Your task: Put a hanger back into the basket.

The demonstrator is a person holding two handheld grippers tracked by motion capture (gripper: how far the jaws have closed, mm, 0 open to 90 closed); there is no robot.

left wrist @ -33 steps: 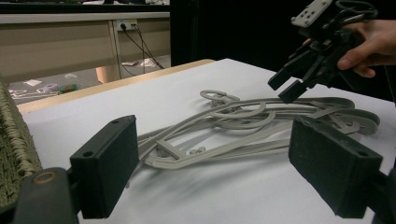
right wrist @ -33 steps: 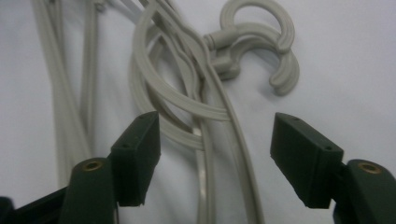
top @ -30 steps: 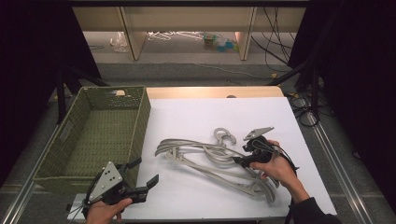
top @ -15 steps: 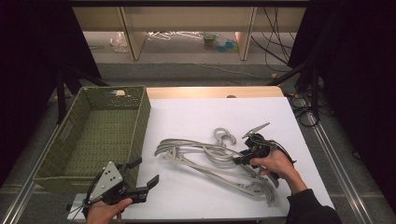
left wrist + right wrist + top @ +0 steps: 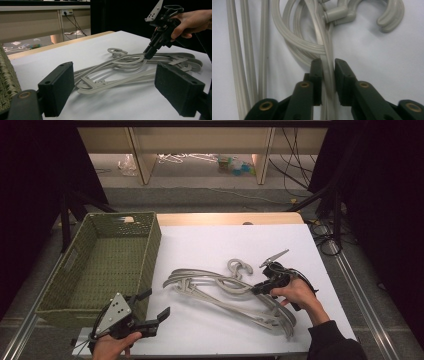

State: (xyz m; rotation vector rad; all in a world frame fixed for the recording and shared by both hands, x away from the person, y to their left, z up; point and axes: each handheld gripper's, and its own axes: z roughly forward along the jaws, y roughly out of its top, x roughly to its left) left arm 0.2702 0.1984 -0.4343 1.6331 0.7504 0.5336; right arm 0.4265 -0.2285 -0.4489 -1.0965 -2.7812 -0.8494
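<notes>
We pinch hanger (image 5: 327, 67) with right gripper (image 5: 327, 75), jaws just closing on its arm. Our left gripper (image 5: 115, 92) hangs released near basket (image 5: 105, 265).

The right gripper (image 5: 327, 72) has just closed its fingers on a grey hanger (image 5: 329, 53).

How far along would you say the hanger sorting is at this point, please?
Nothing is done: the green basket holds no hangers. In hand: the right gripper has just been closing on one arm of the grey hangers. The pile lies on the table, and the left gripper hovers open.
</notes>
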